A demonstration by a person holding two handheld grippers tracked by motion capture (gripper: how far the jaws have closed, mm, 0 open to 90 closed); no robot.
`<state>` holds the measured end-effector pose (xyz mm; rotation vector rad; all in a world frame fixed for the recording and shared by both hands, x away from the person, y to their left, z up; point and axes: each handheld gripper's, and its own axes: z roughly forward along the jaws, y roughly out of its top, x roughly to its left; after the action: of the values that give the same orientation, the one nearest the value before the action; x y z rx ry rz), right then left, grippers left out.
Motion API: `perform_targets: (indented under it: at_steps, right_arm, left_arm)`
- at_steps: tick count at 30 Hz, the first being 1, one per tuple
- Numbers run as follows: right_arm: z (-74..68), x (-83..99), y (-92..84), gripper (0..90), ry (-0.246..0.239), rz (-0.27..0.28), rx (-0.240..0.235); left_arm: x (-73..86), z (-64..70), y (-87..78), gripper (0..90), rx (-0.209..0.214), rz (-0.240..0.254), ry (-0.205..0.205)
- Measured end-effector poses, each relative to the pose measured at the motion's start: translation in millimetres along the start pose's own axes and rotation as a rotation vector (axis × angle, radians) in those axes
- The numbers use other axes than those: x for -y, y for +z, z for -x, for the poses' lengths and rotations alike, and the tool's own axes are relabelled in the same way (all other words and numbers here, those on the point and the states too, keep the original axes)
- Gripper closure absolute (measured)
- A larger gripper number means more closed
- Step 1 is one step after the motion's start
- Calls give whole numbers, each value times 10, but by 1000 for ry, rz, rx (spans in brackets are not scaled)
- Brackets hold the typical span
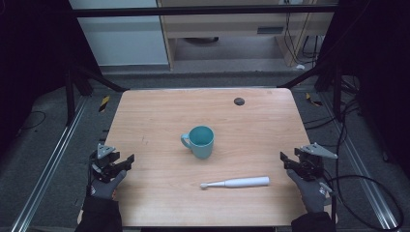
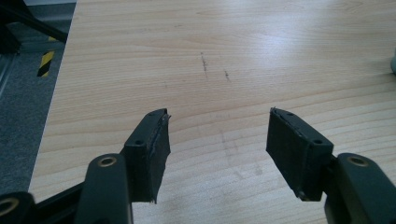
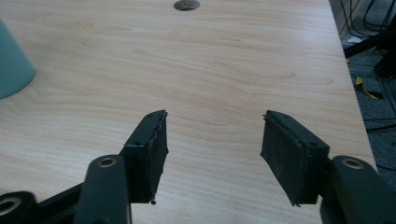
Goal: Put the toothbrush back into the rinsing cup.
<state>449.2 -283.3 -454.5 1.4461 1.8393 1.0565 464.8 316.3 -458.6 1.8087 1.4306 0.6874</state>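
A teal mug [image 1: 200,141] stands upright near the middle of the wooden table [image 1: 159,111], handle to the left. A white electric toothbrush [image 1: 236,182] lies flat in front of it, head pointing left. My left gripper [image 1: 126,162] hovers at the table's left edge, held by a gloved hand, jaws open over bare wood [image 2: 217,135]. My right gripper [image 1: 285,161] sits at the right edge, jaws open with nothing between them [image 3: 212,135]. The mug's side [image 3: 14,65] shows at the left of the right gripper view.
A small dark round disc [image 1: 239,101] is set in the table near its far edge, also seen as the disc [image 3: 186,4] in the right gripper view. Black frame bars, cables and metal rails surround the table on the floor.
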Motion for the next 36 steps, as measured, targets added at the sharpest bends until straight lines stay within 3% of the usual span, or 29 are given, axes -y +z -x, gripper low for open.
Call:
perform_targets:
  at_steps: [20,24,36]
  right_arm:
    - [-417,-62,-38,576,-86,-76,-130]
    - [-497,-33,-15,646,-108,-101,-160]
    - [-569,44,68,842,-134,-173,-190]
  left_arm:
    - [19,71,-15,415,34,-12,19]
    - [33,86,3,414,37,-19,25]
    - [41,116,22,414,40,-31,40]
